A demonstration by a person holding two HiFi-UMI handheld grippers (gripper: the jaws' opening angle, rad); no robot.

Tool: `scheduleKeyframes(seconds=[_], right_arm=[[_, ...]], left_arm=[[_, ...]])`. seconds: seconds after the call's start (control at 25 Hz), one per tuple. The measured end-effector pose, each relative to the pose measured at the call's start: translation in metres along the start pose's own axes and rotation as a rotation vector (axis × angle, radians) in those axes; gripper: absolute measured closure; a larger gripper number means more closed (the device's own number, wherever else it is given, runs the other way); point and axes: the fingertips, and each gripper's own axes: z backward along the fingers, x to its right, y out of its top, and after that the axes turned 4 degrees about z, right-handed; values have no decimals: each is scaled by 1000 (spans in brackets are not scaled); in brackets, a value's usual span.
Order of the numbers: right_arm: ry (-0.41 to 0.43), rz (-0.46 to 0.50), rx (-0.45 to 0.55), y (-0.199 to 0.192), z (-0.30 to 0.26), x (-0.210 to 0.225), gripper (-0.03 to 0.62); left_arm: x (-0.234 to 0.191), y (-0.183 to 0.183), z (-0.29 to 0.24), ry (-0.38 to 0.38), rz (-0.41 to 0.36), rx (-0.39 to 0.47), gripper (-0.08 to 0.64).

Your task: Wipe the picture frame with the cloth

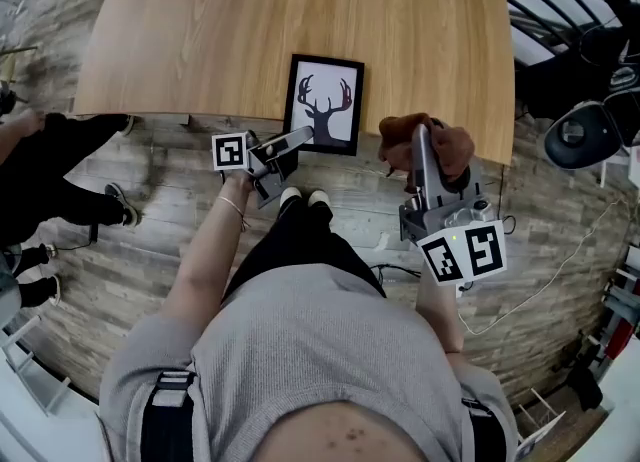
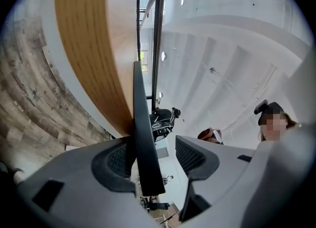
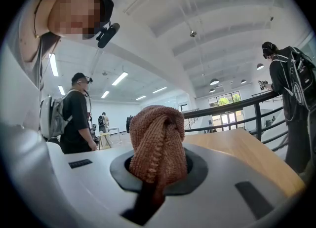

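Note:
The picture frame [image 1: 325, 103], black-edged with a deer print, lies flat on the wooden table [image 1: 200, 30] at its near edge. My left gripper [image 1: 296, 138] is at the frame's near left corner. In the left gripper view the frame's dark edge [image 2: 143, 138] runs between the jaws of the left gripper [image 2: 155, 159]. It rests against the left pad [image 2: 116, 162], with a clear gap to the right pad [image 2: 195, 155], so the gripper is open. My right gripper [image 1: 423, 133] hovers just off the table's near right edge, shut on a bunched brown knitted cloth [image 1: 452, 146] [image 3: 158, 143].
A person's dark-clad legs [image 1: 60, 170] are at the left on the plank floor. Black equipment [image 1: 585, 130] and a cable [image 1: 540, 285] lie at the right. The right gripper view shows people with backpacks [image 3: 74, 118] [image 3: 289, 84] and a railing [image 3: 232, 106] beyond the table.

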Motion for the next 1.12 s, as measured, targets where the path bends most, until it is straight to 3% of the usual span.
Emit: scheduleKeyframes(seconds=[0.44, 0.64, 0.84, 0.88, 0.96, 1.12], right_arm=[[12, 18, 32, 7, -3, -20, 546], [14, 6, 51, 10, -2, -28, 546], [48, 14, 58, 12, -4, -45, 546], [57, 17, 60, 12, -4, -49, 546], [73, 20, 68, 12, -4, -55, 546], [81, 24, 85, 15, -4, -63, 546]], left_arm=[[3, 1, 48, 33, -1, 95, 330], [11, -8, 82, 93, -40, 132, 330], [51, -15, 81, 75, -180, 82, 336], [58, -17, 77, 79, -215, 64, 370], [73, -16, 67, 83, -297, 50, 545], [121, -12, 41, 6, -433, 38, 552]])
